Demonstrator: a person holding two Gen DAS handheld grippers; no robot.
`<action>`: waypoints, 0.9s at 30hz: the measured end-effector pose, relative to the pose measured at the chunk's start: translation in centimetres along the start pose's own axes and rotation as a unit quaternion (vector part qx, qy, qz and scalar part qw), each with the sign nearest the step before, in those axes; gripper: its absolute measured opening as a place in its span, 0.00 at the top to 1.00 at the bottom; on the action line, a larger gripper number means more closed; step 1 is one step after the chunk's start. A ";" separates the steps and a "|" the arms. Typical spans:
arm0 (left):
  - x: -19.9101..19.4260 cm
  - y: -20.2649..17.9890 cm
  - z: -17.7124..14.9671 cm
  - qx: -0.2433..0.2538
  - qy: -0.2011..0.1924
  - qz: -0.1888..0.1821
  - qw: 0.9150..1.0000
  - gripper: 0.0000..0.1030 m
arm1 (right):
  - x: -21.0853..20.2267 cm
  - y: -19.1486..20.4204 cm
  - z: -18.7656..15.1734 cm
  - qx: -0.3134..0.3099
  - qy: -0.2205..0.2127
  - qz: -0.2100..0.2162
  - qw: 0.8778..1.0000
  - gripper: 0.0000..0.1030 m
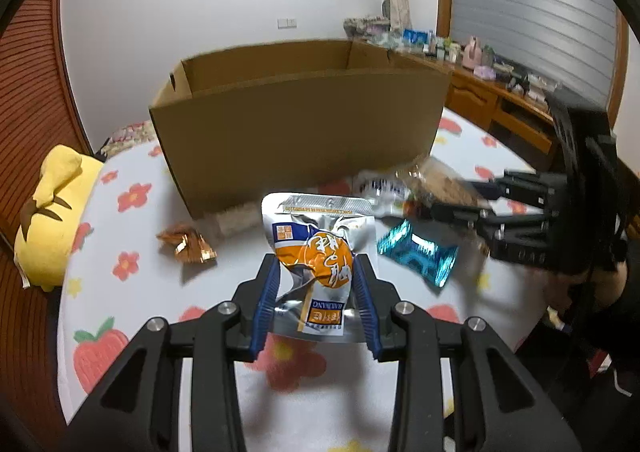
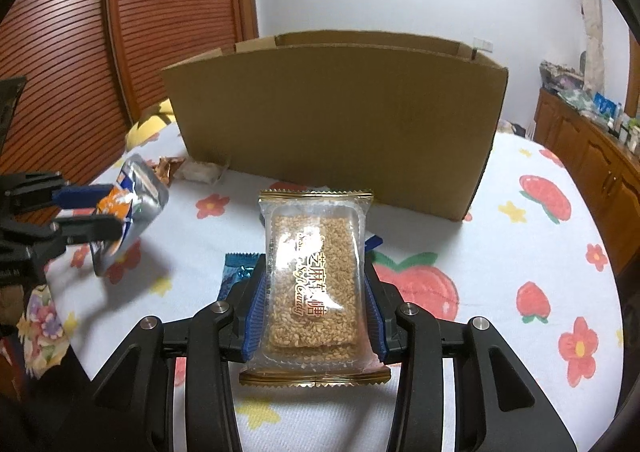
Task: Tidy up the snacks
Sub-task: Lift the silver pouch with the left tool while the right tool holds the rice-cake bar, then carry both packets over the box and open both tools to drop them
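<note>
2 snacks are gripped: left gripper (image 1: 316,272) clamps the silver pouch (image 1: 316,252), right gripper (image 2: 316,292) the sesame candy (image 2: 314,280). Lift both clear over the box (image 2: 340,124) wall at 12 o'clock before releasing.

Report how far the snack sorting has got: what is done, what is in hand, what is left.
Done: cannot tell; the cardboard box hides its inside. In hand: the left gripper grips a silver and orange packet; the right gripper grips a sesame candy pack. Left on the bedspread: a blue wrapper, a brown wrapper and a pale packet by the box.
</note>
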State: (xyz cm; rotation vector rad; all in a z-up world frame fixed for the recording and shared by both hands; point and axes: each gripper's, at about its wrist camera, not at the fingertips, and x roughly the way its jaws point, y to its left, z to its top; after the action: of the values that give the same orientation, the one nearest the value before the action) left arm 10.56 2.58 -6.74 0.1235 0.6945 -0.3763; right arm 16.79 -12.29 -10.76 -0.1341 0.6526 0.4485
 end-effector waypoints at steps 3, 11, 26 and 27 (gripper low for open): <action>-0.6 0.1 1.2 -0.001 -0.016 -0.001 1.000 0.66 | -0.3 -0.1 0.2 0.003 -0.010 -0.005 1.000 0.59; -1.8 0.6 5.7 0.000 -0.059 -0.003 0.998 0.66 | -2.4 -1.1 2.8 0.010 -0.038 0.002 0.999 0.59; 0.2 2.2 12.8 0.005 -0.080 0.010 0.997 0.65 | -1.9 -3.8 12.3 -0.015 -0.079 0.012 0.997 0.59; 0.5 2.4 13.3 0.006 -0.080 0.013 0.997 0.65 | -1.7 -4.0 12.7 -0.015 -0.078 0.014 0.997 0.59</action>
State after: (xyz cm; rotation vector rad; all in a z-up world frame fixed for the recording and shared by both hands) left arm 19.81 1.48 3.04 0.1121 0.5320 -0.3602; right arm 24.43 -13.16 0.19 -0.1170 0.4960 0.4902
